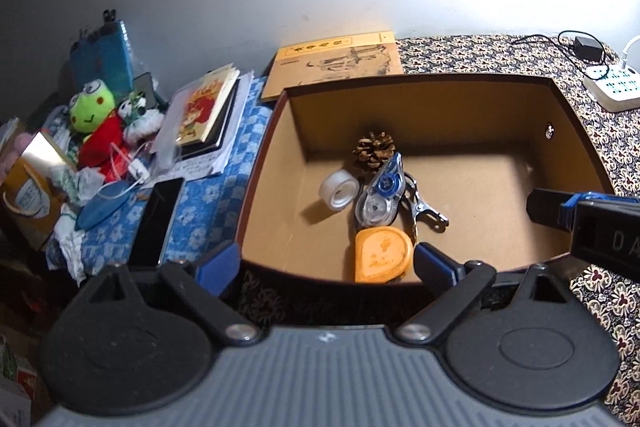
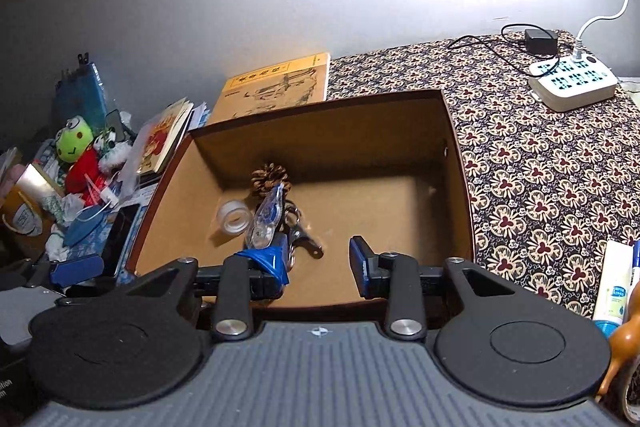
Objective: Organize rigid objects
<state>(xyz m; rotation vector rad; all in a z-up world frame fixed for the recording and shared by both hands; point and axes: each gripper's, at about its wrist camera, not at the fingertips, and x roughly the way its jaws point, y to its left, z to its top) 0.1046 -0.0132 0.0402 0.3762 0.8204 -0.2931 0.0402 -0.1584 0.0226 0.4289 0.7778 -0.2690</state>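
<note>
Left claw (image 1: 324, 263) spread wide, nothing between the pads, hanging over the near wall of the box (image 1: 472, 83). Right claw (image 2: 320, 263) also spread and empty, over the near edge of the same box (image 2: 456, 163); its left pad has torn blue tape on it.

Inside the box, left half, near to far: orange case (image 1: 382, 254) against the near wall, metal clip (image 1: 424, 207) just behind it, correction tape (image 1: 380, 193) lying partly on the clip, clear tape roll (image 1: 339, 190) just left of that, pinecone (image 1: 374, 149) furthest back, touching the correction tape's tip. Right half of the box floor is bare.

Box sits on a patterned surface (image 2: 540, 167). White tube (image 2: 614, 291) at the right wrist view's right edge. Power strip (image 2: 572, 83) far right. Yellow booklet (image 1: 336, 63) behind the box. Phone (image 1: 158, 223) and frog plush (image 1: 90, 109) in the clutter to the left.
</note>
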